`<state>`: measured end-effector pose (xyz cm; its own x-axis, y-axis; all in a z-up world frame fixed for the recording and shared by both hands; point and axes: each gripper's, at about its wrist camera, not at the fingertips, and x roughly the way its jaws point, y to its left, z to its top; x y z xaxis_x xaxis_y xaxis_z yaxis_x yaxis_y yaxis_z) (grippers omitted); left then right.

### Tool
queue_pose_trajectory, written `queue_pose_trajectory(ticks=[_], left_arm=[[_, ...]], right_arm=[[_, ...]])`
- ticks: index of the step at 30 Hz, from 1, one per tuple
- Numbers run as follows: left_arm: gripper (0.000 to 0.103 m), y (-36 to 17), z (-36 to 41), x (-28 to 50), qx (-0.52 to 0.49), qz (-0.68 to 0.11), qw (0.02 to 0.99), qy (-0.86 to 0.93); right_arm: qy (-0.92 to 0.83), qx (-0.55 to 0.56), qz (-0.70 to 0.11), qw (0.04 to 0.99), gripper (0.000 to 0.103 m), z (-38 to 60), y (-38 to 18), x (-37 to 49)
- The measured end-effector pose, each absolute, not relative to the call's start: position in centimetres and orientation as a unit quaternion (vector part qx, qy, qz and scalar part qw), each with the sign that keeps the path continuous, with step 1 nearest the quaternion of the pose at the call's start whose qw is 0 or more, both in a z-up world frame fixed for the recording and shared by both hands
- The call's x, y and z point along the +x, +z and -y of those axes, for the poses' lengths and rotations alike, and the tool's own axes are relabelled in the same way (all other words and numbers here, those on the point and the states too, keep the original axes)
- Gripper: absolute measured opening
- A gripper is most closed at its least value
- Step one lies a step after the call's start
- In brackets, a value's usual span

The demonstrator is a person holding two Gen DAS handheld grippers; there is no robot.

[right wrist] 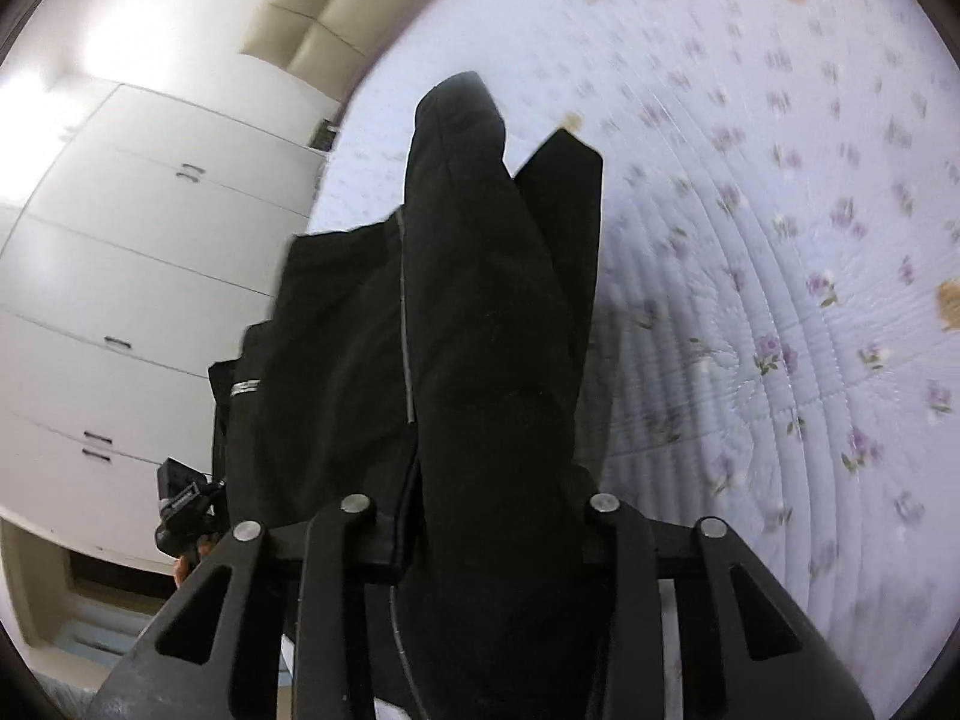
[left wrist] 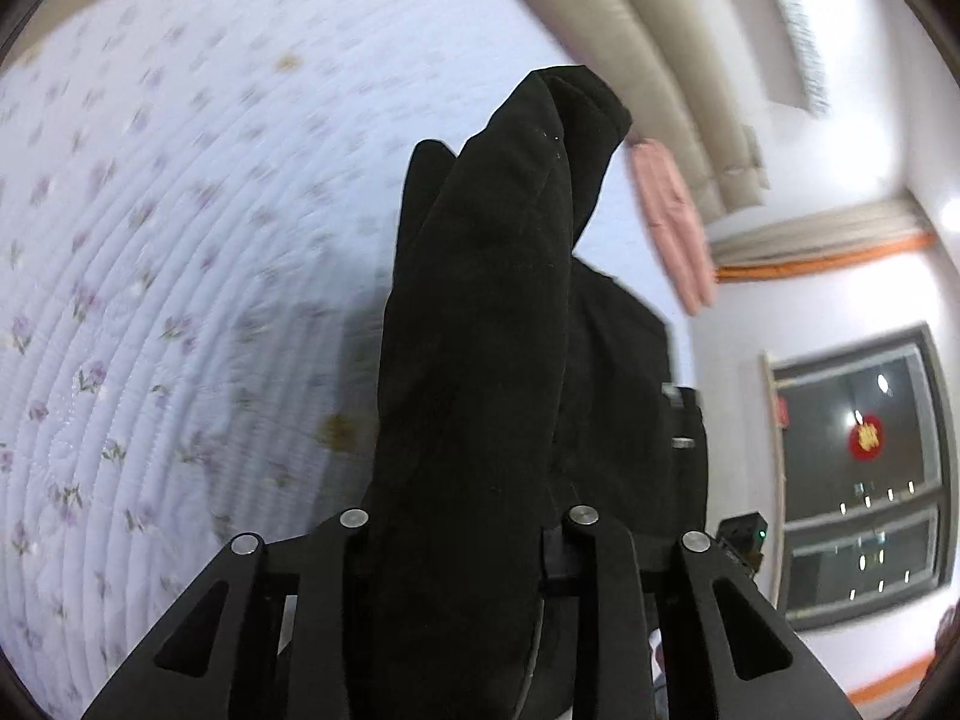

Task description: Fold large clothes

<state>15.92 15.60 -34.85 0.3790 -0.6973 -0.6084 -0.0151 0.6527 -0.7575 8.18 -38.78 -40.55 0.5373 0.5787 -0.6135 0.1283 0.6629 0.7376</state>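
Black garment (left wrist: 480, 360), thick and dark, bunched into a long roll and draped over each pair of tongs, lifted clear above the bed. In the left wrist view, rising from between the fingers of the left gripper (left wrist: 468, 540) up toward a rounded folded end near the headboard, with a flatter panel of the same cloth hanging to the right and bearing a small pale tag. In the right wrist view, same black garment (right wrist: 480, 330) standing up between the fingers of the right gripper (right wrist: 480, 516), a thin grey seam line running down its left edge, a wider panel spreading left with a small pale label near its lower corner.

Left tongs clamped on the cloth, fingertips buried under the fabric, jaws drawn narrow around the roll. Right tongs likewise pinched on the cloth, tips hidden by it.

Beneath and behind, quilted bedspread (left wrist: 180, 240), pale lilac with small purple flower sprigs and a few brownish patches; same quilted bedspread (right wrist: 780, 300) filling the right side of the other view, blurred. Padded beige headboard (left wrist: 648, 60) along the far edge of the bed, a pink cloth (left wrist: 672, 222) hanging beside it. Dark window (left wrist: 864, 468) with a red ornament on the glass. White wardrobe (right wrist: 132, 276) with small handles at left in the right wrist view.
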Motion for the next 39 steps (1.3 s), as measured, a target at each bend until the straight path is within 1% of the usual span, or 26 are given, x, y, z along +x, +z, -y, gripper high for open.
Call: queue_pose_trajectory(ticks=[3,6,9,12,16,17,18,19,21,22,23,25,27,29,30,31,32,34,35,38,39], left_arm=[[0.026,-30.6,-14.6,14.1,-0.327,-0.485,0.768,-0.262],[0.026,-27.8,-14.8,12.1,-0.318,-0.465,0.774,-0.288],[0.026,-25.8,-15.5,9.8,-0.315,-0.450,0.777,-0.306],[0.026,-25.2,-16.8,7.3,-0.307,-0.441,0.780,-0.319],[0.026,-25.6,-18.0,3.5,-0.309,-0.434,0.780,-0.327],[0.026,-25.8,-18.3,2.6,-0.309,-0.432,0.781,-0.329],[0.025,-25.9,-18.7,1.6,-0.309,-0.428,0.781,-0.333],[0.025,-26.0,-18.9,0.4,-0.312,-0.424,0.780,-0.338],[0.020,-27.0,-19.3,-1.2,-0.299,-0.428,0.786,-0.331],[0.020,-27.8,-19.2,-2.2,-0.275,-0.431,0.799,-0.315],[0.020,-28.6,-20.1,-2.6,-0.276,-0.434,0.802,-0.304],[0.020,-31.5,-22.4,-3.5,-0.325,-0.437,0.792,-0.276],[0.020,-33.6,-24.5,-4.2,-0.345,-0.430,0.801,-0.234],[0.020,-35.3,-26.0,-4.6,-0.369,-0.432,0.796,-0.209],[0.020,-35.8,-26.5,-4.9,-0.375,-0.434,0.795,-0.198],[0.020,-36.0,-26.8,-5.2,-0.366,-0.436,0.801,-0.186],[0.020,-36.0,-26.9,-5.5,-0.360,-0.439,0.802,-0.184],[0.021,-35.7,-26.6,-5.7,-0.352,-0.446,0.803,-0.178],[0.023,-35.6,-26.4,-5.7,-0.350,-0.451,0.802,-0.176],[0.037,-35.3,-25.8,-4.8,-0.341,-0.466,0.798,-0.172],[0.038,-35.4,-25.4,-4.4,-0.341,-0.470,0.796,-0.170]], right_arm=[[0.169,0.366,-0.435,0.805,0.035,37.5,-36.8,6.1],[0.171,0.342,-0.424,0.821,0.035,36.0,-33.5,3.6],[0.164,0.331,-0.420,0.829,0.034,35.4,-31.4,0.8],[0.159,0.317,-0.420,0.835,0.034,34.9,-29.9,-1.9],[0.153,0.295,-0.428,0.840,0.034,33.7,-29.4,-6.1],[0.154,0.295,-0.427,0.841,0.031,33.2,-29.4,-6.8],[0.168,0.302,-0.420,0.839,0.024,33.3,-29.3,-7.6],[0.183,0.311,-0.417,0.835,0.024,32.8,-29.1,-8.3],[0.142,0.257,-0.440,0.849,0.024,31.6,-29.0,-9.1],[0.136,0.237,-0.458,0.846,0.024,30.8,-29.8,-9.1],[0.142,0.235,-0.465,0.842,0.024,30.3,-30.6,-9.1],[0.125,0.223,-0.475,0.842,0.024,30.4,-32.7,-8.9],[0.122,0.240,-0.470,0.841,0.029,32.0,-33.9,-9.1],[0.104,0.252,-0.476,0.836,0.048,33.7,-34.9,-8.0],[0.094,0.247,-0.477,0.838,0.069,34.3,-35.2,-9.0],[0.081,0.240,-0.478,0.841,0.073,34.9,-35.4,-9.0],[0.080,0.237,-0.482,0.839,0.073,35.6,-35.8,-8.9],[0.091,0.246,-0.493,0.830,0.081,36.6,-37.0,-9.3],[0.089,0.254,-0.499,0.824,0.082,37.3,-37.6,-9.4],[0.101,0.265,-0.510,0.812,0.085,38.0,-39.2,-9.2],[0.103,0.263,-0.513,0.810,0.085,38.1,-39.8,-9.0]])
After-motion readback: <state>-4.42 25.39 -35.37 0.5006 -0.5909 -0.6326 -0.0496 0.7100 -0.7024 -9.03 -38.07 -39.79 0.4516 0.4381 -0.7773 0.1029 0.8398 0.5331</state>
